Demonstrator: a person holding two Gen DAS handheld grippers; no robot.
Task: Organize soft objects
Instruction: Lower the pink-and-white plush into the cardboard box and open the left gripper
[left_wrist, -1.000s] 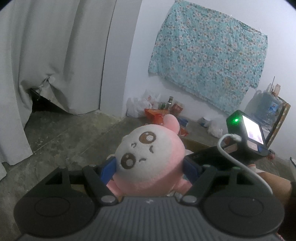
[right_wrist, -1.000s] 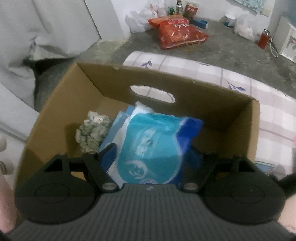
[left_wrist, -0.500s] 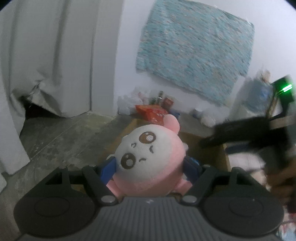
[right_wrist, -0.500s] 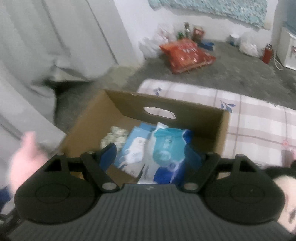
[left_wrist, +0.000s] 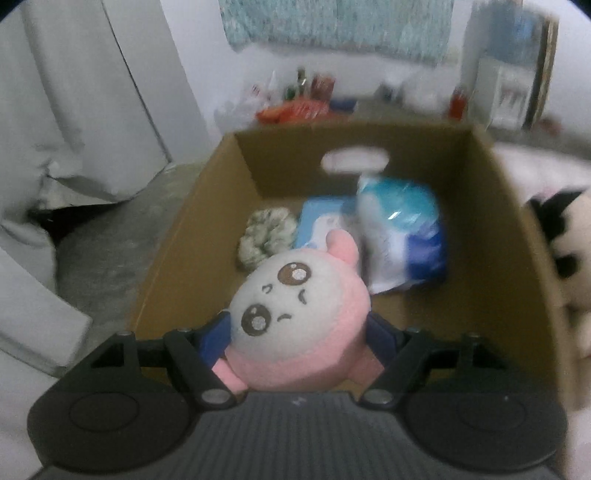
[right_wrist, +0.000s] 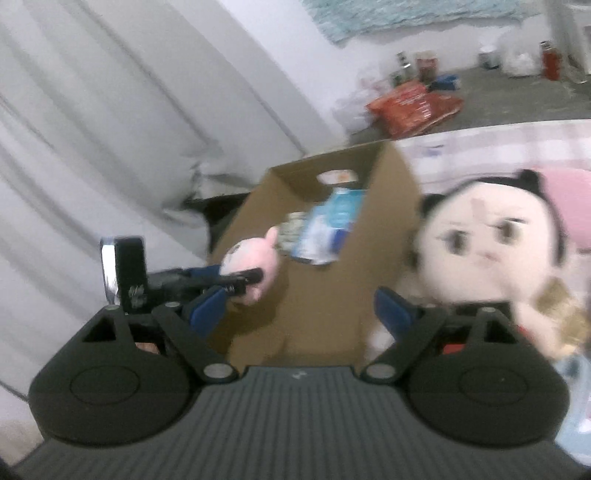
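- Our left gripper (left_wrist: 299, 332) is clamped on the pink plush (left_wrist: 295, 325), its blue pads pressed into both sides of the toy, which hangs over the near end of the cardboard box (left_wrist: 517, 236).
- Our right gripper (right_wrist: 299, 306) holds nothing; its jaws are opening, with only the box's outer wall seen between them.
- We judge the task partly done: three soft things already lie in the box, at about 12 o'clock from the plush.
- Inside are a blue tissue pack (left_wrist: 402, 236), a flatter pale blue pack (left_wrist: 321, 225) touching it at its 9 o'clock, and a knitted bundle (left_wrist: 266, 236) further toward 9 o'clock.
- Left to do: release the pink plush, then fetch the black-haired doll (right_wrist: 491, 243), which sits outside the box at its 3 o'clock.
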